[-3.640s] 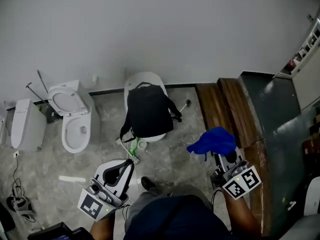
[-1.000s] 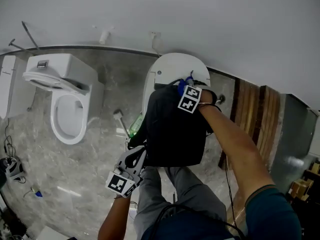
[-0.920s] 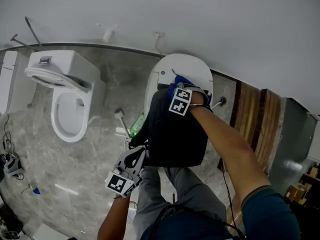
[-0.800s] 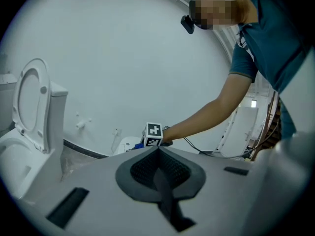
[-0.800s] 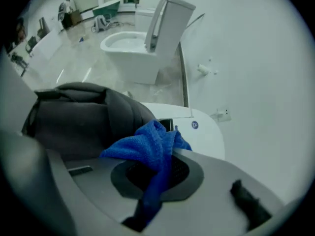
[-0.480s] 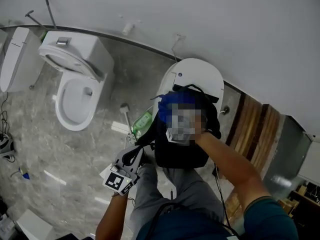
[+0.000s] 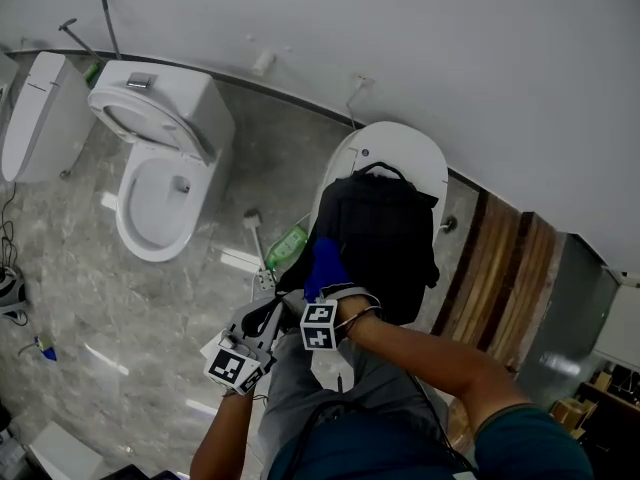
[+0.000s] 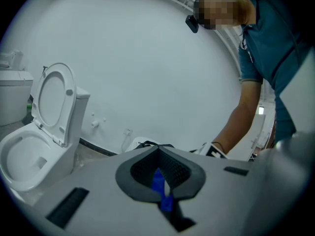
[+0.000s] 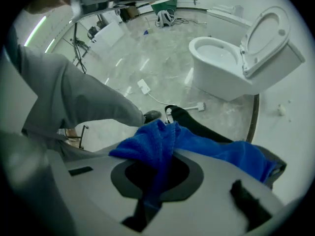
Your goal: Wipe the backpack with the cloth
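Our black backpack [image 7: 385,238] lies atop the closed toilet [image 7: 400,153]. At that toilet's front-left, our right gripper [image 7: 328,290] has the blue cloth [image 7: 324,264] clamped in its jaws, against the pack. Just left of the toilet's front, our left gripper [image 7: 272,313] hangs, jaws drawn together.

The person's right arm [image 7: 425,356], bare below a short sleeve, is lying bent across the body from the lower right. The right gripper [image 7: 327,286] at its end is pointing up and away, its jaws clamping a fold of the blue cloth [image 9: 206,146], which is spilling over both jaw tips. The left forearm [image 7: 222,438] is standing up from the bottom edge, holding the left gripper [image 7: 270,310] low and just left of the right one, angling up to the right, its jaws lying together at the tips with nothing gripped between them.
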`<state>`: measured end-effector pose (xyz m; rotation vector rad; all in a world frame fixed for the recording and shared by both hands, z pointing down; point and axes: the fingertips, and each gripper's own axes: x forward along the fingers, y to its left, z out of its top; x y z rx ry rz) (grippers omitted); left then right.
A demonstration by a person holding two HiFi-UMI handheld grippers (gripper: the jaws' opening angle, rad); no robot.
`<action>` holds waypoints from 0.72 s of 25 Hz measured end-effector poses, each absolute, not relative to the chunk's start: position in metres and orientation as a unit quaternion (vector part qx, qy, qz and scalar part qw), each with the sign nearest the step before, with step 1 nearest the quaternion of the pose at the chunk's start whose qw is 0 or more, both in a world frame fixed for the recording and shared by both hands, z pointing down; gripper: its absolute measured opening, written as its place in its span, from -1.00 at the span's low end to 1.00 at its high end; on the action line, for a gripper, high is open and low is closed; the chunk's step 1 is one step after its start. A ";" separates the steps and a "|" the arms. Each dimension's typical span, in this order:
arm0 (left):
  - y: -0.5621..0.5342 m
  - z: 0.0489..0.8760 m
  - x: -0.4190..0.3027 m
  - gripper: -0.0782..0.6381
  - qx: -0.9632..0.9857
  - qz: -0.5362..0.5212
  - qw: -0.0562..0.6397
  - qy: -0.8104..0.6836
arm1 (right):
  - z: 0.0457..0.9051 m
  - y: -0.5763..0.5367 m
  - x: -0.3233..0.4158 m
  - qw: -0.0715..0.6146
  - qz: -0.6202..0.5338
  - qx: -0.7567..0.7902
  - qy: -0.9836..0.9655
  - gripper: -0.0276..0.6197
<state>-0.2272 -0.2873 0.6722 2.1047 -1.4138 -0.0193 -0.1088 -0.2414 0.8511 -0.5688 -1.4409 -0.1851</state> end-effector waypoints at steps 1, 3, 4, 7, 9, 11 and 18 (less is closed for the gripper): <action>-0.285 0.675 -0.229 -0.77 0.792 -0.006 0.302 -0.531 | 0.849 -0.228 -0.103 0.705 -0.066 -0.257 -0.657 -0.85; -0.281 0.681 -0.229 -0.77 0.791 -0.002 0.312 -0.526 | 0.846 -0.202 -0.087 0.700 -0.013 -0.257 -0.666 -0.85; -0.279 0.684 -0.227 -0.77 0.792 0.001 0.317 -0.522 | 0.846 -0.191 -0.076 0.702 0.020 -0.255 -0.665 -0.85; -0.276 0.691 -0.215 -0.77 0.800 0.008 0.327 -0.503 | 0.854 -0.175 -0.033 0.713 0.095 -0.212 -0.661 -0.85; -0.277 0.693 -0.203 -0.77 0.807 0.011 0.333 -0.488 | 0.861 -0.180 0.001 0.718 0.141 -0.156 -0.663 -0.85; -0.281 0.694 -0.190 -0.77 0.815 0.014 0.335 -0.473 | 0.867 -0.189 0.039 0.717 0.202 -0.083 -0.662 -0.85; -0.304 0.691 -0.143 -0.77 0.843 0.030 0.334 -0.422 | 0.885 -0.232 0.168 0.646 0.410 0.205 -0.611 -0.85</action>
